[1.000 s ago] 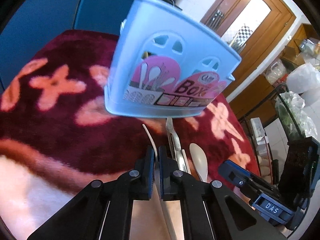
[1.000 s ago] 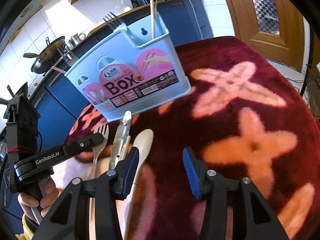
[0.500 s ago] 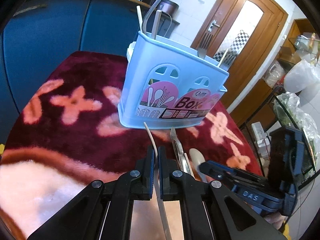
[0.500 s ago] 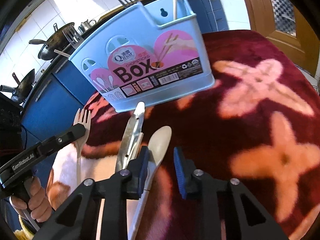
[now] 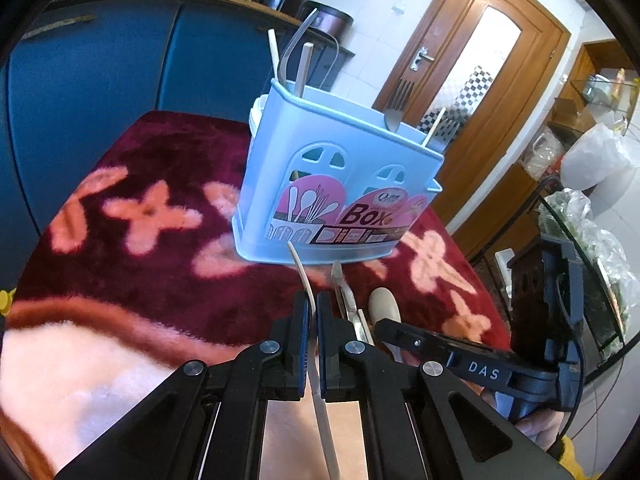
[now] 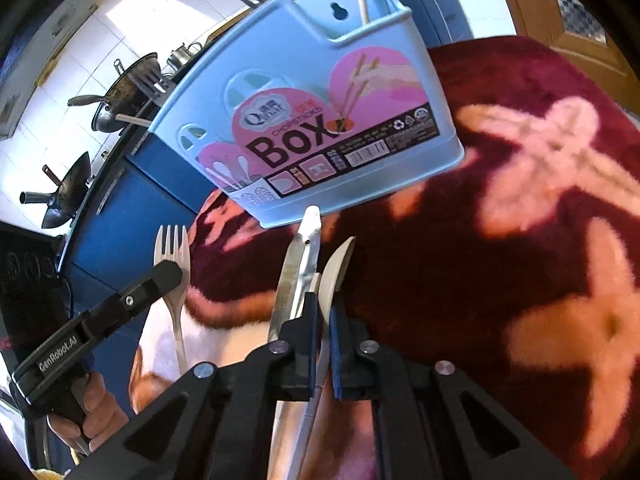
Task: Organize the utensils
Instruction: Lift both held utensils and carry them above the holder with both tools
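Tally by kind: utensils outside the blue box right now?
fork: 1, held in the left gripper
metal tongs: 1, lying on the cloth
spoon: 1, held in the right gripper
Total: 3

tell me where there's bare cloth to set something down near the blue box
Open cloth lies right of the blue box and the beige spoon, and left of the box toward the blue cabinets. Directly before the box it is crowded: fork, metal tongs, spoon, both grippers.
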`<state>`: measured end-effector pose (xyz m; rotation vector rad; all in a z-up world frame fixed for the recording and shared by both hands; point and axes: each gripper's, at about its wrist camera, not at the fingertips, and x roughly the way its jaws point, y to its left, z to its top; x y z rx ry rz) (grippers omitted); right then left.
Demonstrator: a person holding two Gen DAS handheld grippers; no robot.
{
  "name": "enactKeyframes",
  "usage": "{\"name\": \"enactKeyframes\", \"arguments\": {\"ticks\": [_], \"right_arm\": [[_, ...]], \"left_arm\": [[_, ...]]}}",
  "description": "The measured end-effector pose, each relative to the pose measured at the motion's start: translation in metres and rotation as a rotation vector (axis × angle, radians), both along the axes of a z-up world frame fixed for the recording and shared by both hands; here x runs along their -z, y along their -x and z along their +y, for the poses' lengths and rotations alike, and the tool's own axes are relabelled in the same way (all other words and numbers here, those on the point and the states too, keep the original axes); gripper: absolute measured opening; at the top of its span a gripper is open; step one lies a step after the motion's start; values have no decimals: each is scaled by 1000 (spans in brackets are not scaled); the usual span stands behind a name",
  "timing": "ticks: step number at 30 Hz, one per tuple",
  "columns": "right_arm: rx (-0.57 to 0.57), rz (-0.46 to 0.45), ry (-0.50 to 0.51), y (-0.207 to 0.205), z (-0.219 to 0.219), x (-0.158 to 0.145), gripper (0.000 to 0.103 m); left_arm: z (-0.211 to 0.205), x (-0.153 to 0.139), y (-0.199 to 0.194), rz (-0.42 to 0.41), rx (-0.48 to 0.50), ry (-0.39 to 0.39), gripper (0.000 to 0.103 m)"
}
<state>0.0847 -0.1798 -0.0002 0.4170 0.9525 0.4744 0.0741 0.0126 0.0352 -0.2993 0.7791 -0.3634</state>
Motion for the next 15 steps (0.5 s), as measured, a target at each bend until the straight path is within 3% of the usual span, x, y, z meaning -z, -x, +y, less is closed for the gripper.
{"name": "enactKeyframes", "arguments": {"ticks": [15], "right_arm": [[87,-215,-14,40,-15,-54,7]], "left_arm": [[-5,-34,21,-113,13,-4,4]]}}
